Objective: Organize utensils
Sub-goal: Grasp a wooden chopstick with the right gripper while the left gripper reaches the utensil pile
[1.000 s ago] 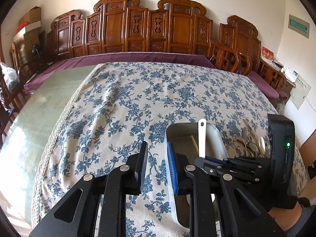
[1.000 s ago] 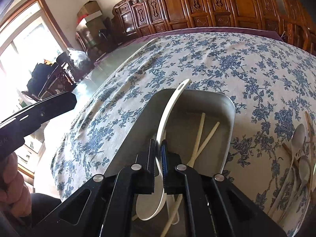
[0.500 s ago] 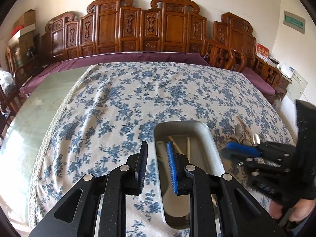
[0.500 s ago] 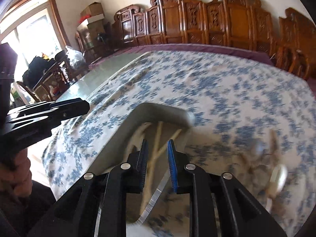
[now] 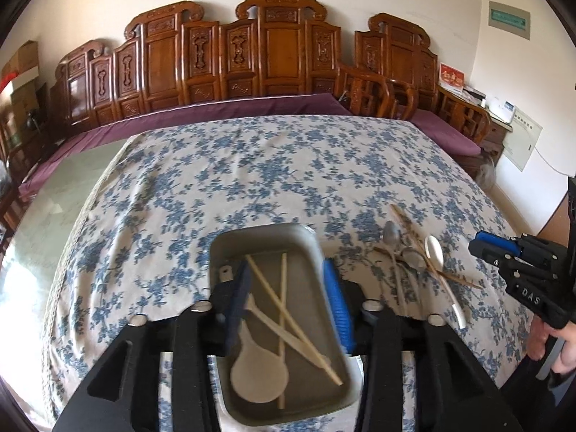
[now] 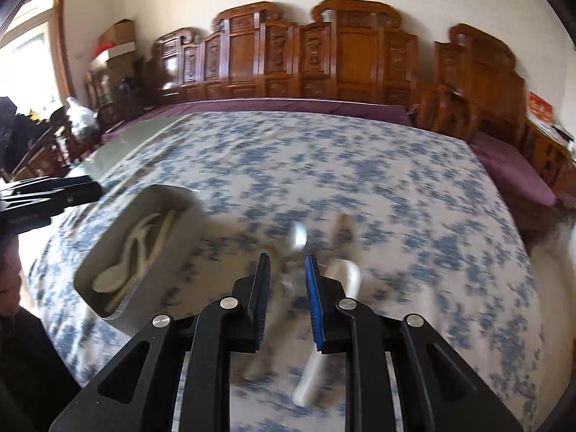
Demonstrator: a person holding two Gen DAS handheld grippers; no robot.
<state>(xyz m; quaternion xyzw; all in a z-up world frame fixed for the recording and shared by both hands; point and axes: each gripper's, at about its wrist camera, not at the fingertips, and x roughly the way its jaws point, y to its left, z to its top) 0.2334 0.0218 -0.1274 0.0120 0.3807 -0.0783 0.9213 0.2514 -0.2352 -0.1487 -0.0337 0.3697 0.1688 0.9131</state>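
Observation:
A grey metal tray (image 5: 264, 238) lies on the floral tablecloth and holds a white spoon (image 5: 257, 374) and pale chopsticks (image 5: 288, 324). My left gripper (image 5: 288, 309) is open and empty, its jaws spread wide above the tray. The tray also shows in the right wrist view (image 6: 158, 194), at the left. My right gripper (image 6: 287, 295) is open and empty above a blurred pile of loose utensils: a white spoon (image 6: 345, 273) and a metal spoon (image 6: 298, 237). In the left wrist view this pile (image 5: 414, 255) lies right of the tray, with the right gripper (image 5: 496, 248) beyond it.
The blue floral tablecloth (image 5: 270, 169) covers most of the table; bare green glass (image 5: 61, 198) shows at the left. Carved wooden chairs (image 5: 280, 46) line the far side. The table's right edge lies close to the utensil pile.
My right gripper let go of the white spoon into the tray, opened and swung right over the loose pile. My left gripper opened wider and moved over the tray.

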